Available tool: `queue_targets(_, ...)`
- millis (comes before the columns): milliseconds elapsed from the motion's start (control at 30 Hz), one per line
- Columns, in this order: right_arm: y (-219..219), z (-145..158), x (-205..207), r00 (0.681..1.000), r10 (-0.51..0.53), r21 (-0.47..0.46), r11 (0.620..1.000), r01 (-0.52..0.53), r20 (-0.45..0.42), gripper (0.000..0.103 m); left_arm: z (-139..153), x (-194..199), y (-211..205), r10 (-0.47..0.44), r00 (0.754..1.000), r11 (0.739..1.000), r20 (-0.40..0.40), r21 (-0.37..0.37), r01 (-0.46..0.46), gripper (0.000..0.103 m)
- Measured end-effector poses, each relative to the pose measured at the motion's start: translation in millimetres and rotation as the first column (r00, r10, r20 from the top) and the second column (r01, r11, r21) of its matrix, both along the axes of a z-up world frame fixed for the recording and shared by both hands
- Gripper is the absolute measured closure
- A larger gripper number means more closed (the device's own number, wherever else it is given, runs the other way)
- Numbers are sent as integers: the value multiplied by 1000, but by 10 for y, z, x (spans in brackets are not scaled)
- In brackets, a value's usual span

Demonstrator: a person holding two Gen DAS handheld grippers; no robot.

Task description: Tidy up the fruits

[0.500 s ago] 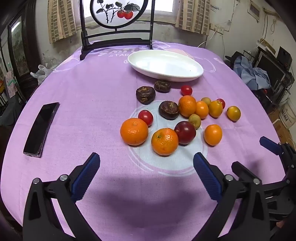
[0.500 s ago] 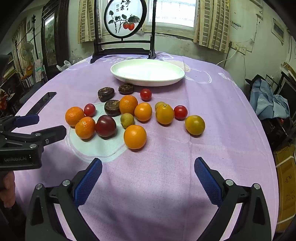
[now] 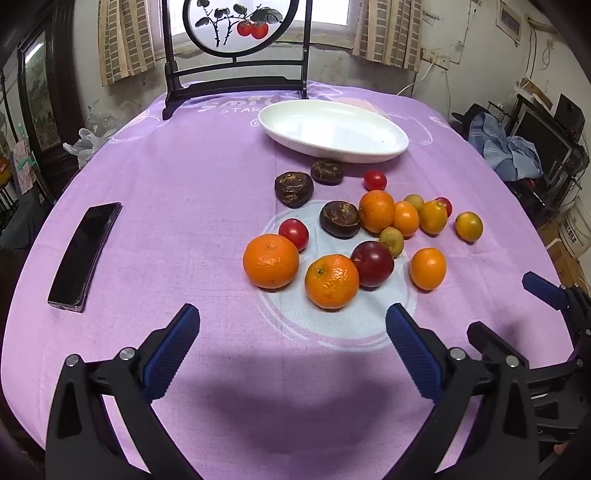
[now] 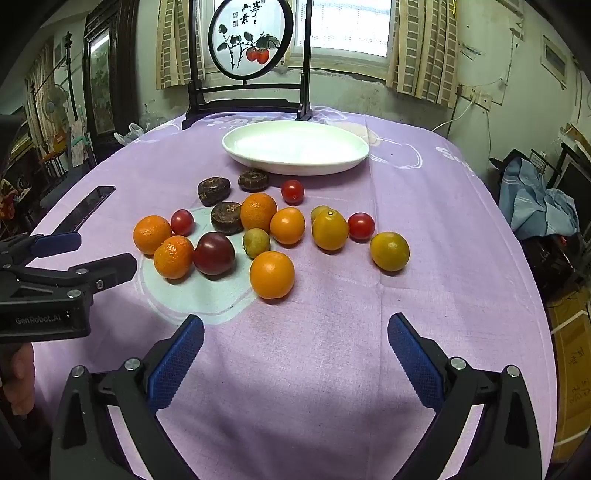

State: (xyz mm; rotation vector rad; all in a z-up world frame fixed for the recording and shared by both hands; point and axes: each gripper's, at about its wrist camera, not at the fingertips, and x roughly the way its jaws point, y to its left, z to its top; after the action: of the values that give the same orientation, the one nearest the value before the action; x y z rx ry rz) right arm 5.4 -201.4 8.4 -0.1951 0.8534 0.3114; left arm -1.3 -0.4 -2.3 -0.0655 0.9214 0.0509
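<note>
Several fruits lie loose on the purple cloth: oranges (image 3: 270, 261) (image 4: 272, 274), a dark red plum (image 3: 372, 263) (image 4: 214, 253), cherry tomatoes (image 3: 293, 233) (image 4: 292, 191), dark brown fruits (image 3: 293, 188) (image 4: 214, 190) and yellow citrus (image 3: 468, 226) (image 4: 389, 251). An empty white oval plate (image 3: 384, 147) (image 4: 236, 149) sits behind them. My left gripper (image 3: 291, 332) is open and empty, short of the oranges. My right gripper (image 4: 295, 336) is open and empty, short of the nearest orange. Each gripper shows in the other's view: the right (image 3: 517, 314), the left (image 4: 85, 251).
A black phone (image 3: 85, 254) (image 4: 86, 206) lies at the table's left. A dark wooden stand with a round painted screen (image 3: 236, 26) (image 4: 251, 37) stands at the far edge. Clutter and blue cloth (image 4: 535, 199) lie beyond the right edge.
</note>
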Motion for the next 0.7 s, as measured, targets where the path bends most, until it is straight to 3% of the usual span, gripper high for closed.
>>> queue_targets(700,20,-12,-43,1000,4,-15,1000,-4,5,3,-27,2,40,12,1000,1000,-10,-8,-12,4)
